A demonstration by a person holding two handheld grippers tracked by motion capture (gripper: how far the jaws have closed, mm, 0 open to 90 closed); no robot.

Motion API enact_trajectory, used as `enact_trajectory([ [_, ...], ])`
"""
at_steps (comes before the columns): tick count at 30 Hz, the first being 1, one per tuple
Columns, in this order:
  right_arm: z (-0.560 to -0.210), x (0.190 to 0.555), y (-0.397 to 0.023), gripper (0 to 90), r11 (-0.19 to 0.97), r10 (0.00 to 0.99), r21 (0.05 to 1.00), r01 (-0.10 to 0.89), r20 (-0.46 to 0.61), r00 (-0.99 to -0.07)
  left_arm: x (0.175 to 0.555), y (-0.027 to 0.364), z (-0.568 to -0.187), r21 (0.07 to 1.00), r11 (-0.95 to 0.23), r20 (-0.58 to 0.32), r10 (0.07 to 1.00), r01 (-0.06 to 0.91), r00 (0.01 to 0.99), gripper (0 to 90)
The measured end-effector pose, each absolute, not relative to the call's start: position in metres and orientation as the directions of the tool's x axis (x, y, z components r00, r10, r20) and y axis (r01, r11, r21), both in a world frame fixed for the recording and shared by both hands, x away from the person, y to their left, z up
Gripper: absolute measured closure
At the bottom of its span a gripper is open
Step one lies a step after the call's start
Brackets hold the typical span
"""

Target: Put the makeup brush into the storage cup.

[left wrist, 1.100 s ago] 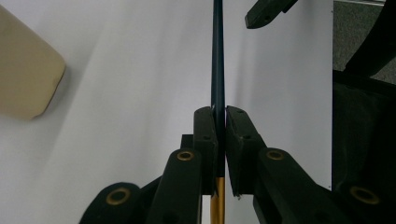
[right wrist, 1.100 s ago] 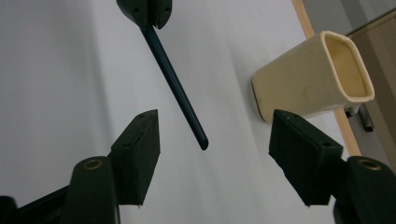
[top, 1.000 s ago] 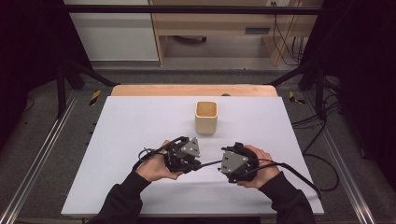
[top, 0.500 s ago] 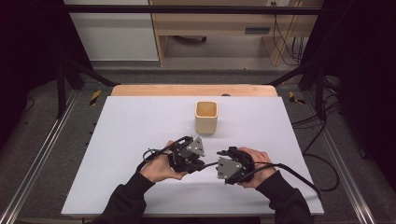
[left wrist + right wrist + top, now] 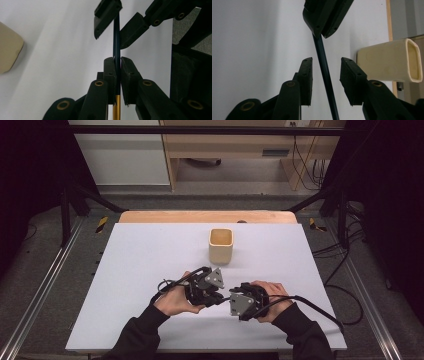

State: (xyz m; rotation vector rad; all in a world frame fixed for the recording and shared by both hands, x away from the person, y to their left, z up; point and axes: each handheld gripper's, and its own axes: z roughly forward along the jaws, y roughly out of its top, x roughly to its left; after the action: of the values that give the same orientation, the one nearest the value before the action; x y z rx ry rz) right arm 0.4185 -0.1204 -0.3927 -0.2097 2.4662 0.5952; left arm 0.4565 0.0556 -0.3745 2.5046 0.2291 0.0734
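Note:
A thin dark blue pen (image 5: pixel 116 37) with a gold end (image 5: pixel 115 110) is clamped in my left gripper (image 5: pixel 117 60), which is shut on it. In the right gripper view the pen (image 5: pixel 324 72) runs between the jaws of my right gripper (image 5: pixel 325 61). Those jaws have just been closing, but a gap remains on both sides and the pads are not touching the pen. In the high view the left gripper (image 5: pixel 216 296) and right gripper (image 5: pixel 232 301) face each other tip to tip near the table's front edge.
A cream square cup (image 5: pixel 221 245) stands upright on the white table (image 5: pixel 140 260) behind the grippers, and lies close on the right in the right gripper view (image 5: pixel 389 62). A wooden strip (image 5: pixel 200 216) borders the far edge. Cables trail from both grippers.
The right gripper has edged left, closer to the left gripper. The left hand has stayed where it was.

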Motion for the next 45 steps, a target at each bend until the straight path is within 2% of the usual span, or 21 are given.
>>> enact_trajectory([
  [12, -0.396, 0.419, -0.117, 78.6, 0.894, -0.045, 0.349, -0.280, -0.551, -0.833, 0.457, 0.054, -0.377, 0.575, -0.807, -0.005, 0.162, 0.136, 0.987, 82.7],
  [27, -0.398, 0.417, -0.116, 84.4, 0.898, -0.067, 0.339, -0.279, -0.522, -0.850, 0.457, 0.056, -0.376, 0.583, -0.803, -0.015, 0.143, 0.124, 0.990, 82.4],
  [32, -0.397, 0.417, -0.117, 84.6, 0.895, -0.063, 0.353, -0.273, -0.507, -0.860, 0.456, 0.060, -0.375, 0.598, -0.796, 0.015, 0.122, 0.089, 0.992, 80.8],
  [37, -0.398, 0.420, -0.118, 84.6, 0.898, -0.048, 0.359, -0.254, -0.495, -0.868, 0.455, 0.070, -0.372, 0.625, -0.774, 0.043, 0.161, 0.099, 0.986, 67.4],
  [40, -0.397, 0.422, -0.118, 84.6, 0.899, -0.007, 0.383, -0.215, -0.476, -0.879, 0.457, 0.082, -0.370, 0.632, -0.769, 0.070, 0.174, 0.091, 0.982, 59.5],
  [45, -0.395, 0.427, -0.121, 84.6, 0.901, 0.054, 0.408, -0.149, -0.445, -0.894, 0.458, 0.102, -0.368, 0.694, -0.709, 0.097, 0.265, 0.125, 0.959, 42.2],
])
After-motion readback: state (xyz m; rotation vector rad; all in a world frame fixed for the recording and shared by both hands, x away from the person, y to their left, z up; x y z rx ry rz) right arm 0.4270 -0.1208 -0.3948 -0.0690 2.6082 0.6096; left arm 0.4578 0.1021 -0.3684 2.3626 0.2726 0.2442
